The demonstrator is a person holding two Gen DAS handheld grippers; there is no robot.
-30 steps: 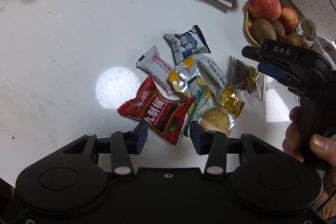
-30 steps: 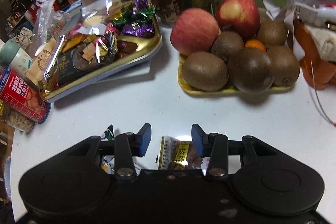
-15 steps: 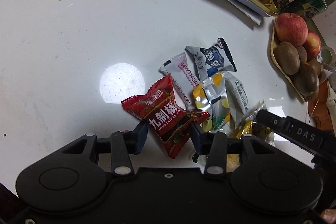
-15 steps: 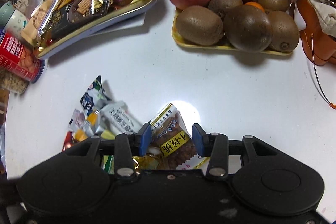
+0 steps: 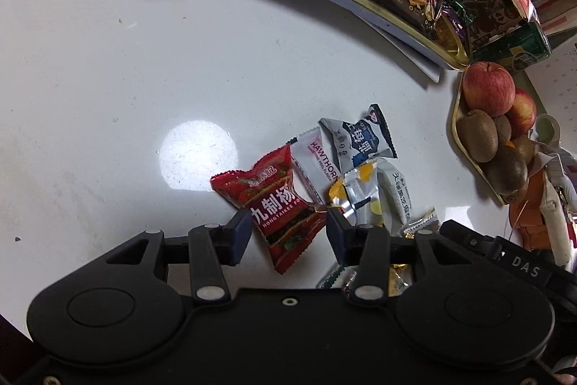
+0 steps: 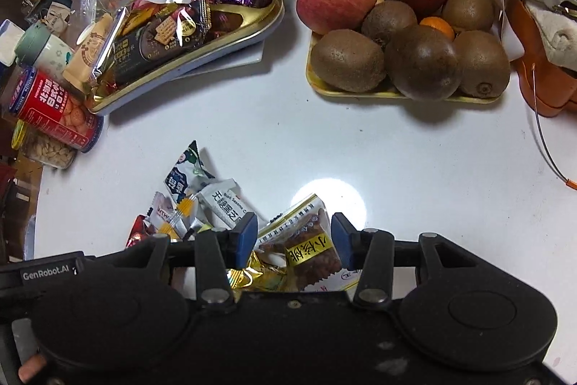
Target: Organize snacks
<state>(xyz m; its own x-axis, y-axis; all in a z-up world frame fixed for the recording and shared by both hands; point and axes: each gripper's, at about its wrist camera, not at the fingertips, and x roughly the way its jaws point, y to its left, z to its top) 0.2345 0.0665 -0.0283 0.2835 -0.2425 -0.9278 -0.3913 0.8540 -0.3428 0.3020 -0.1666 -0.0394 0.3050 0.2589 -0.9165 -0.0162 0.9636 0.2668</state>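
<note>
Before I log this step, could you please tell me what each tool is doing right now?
Left tool: open, straddling the red snack packet.
Right tool: open, just widened, around the walnut snack packet.

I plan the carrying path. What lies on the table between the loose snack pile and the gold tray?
Nothing: in the right wrist view, bare white table separates the snack pile from the gold tray.

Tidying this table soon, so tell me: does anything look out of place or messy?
Yes. A heap of wrapped snacks, the red packet and the walnut packet among them, lies loose and overlapping on the white table, not in the gold tray with the other sweets.
</note>
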